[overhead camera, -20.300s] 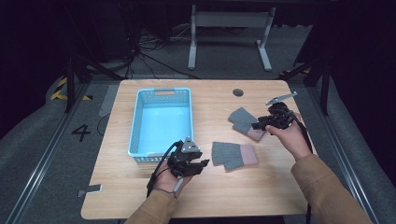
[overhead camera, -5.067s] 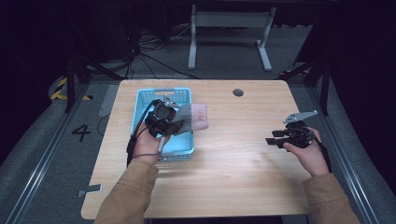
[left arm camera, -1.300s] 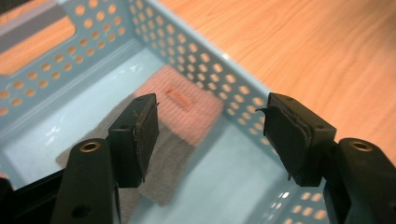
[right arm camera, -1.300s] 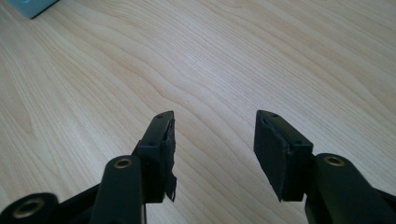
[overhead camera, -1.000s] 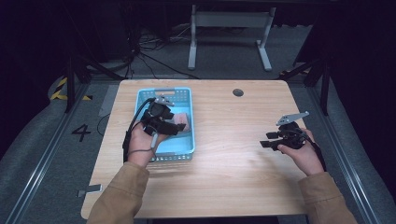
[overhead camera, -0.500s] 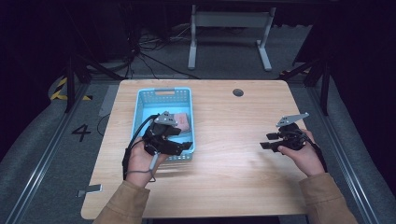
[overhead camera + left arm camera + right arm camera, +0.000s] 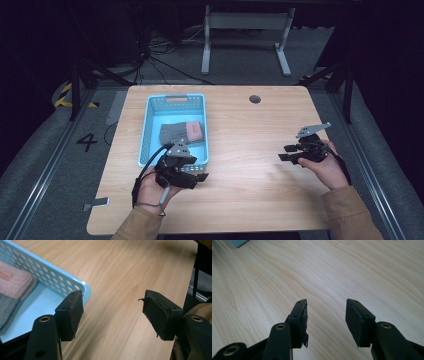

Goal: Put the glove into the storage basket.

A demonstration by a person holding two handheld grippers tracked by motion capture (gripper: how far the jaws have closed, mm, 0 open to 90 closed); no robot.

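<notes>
1. The grey and pink folded cloth (image 7: 181,132) lies flat inside the light-blue basket (image 7: 148,120), toward its near half.
2. The basket sits on the left part of the wooden table (image 7: 250,200).
3. The left hand-held gripper (image 7: 200,176) hangs just beside the basket's near right corner, its jaws spread and empty.
4. The right hand-held gripper (image 7: 286,152) is well apart at the table's right; its jaws have just been closing, yet gape with nothing between them.

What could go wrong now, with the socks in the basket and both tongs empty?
1. The left tongs, open and empty, sit beside the blue basket at its near corner; a careless move might knock the basket.
2. The folded socks lie loosely inside and might unfold if the basket is jolted.
3. The cable trailing beside the basket's near edge might catch on it.
</notes>
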